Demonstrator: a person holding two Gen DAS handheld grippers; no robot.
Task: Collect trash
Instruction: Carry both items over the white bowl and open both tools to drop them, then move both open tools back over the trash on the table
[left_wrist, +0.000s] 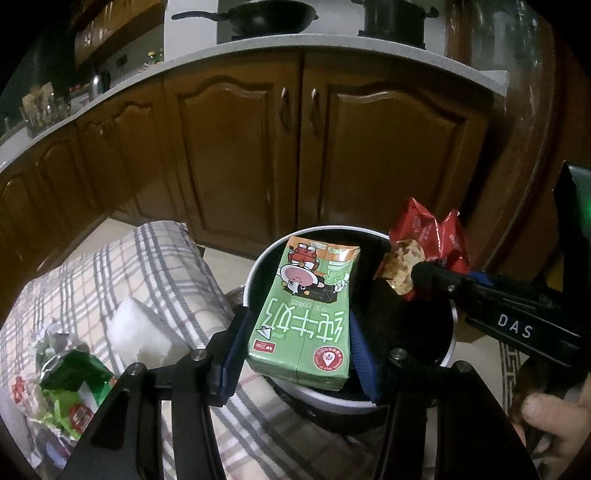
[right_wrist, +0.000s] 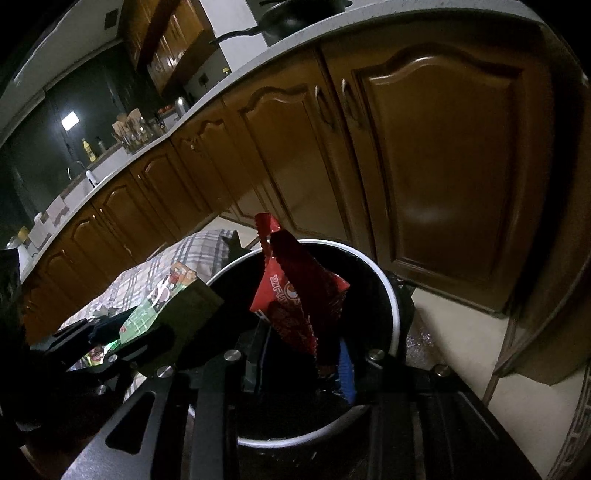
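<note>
1. The green milk carton (left_wrist: 301, 314) sits clamped between the left gripper (left_wrist: 295, 354) pads, above the open round trash bin (left_wrist: 255, 273).
2. The red snack wrapper (right_wrist: 295, 295) is pinched in the right gripper (right_wrist: 299, 373), above the same bin.
3. A green wrapper (left_wrist: 74, 376) and white tissue (left_wrist: 140, 332) lie on the plaid cloth (left_wrist: 147, 266) left of the bin.
4. Wooden cabinets (left_wrist: 240, 147) stand behind.

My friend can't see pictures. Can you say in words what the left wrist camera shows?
The left gripper holds a green milk carton over a round bin with a black liner. Beside it, the right gripper holds a red snack wrapper above the same bin. More litter lies on a checked cloth to the left, with wooden cabinets behind.
</note>
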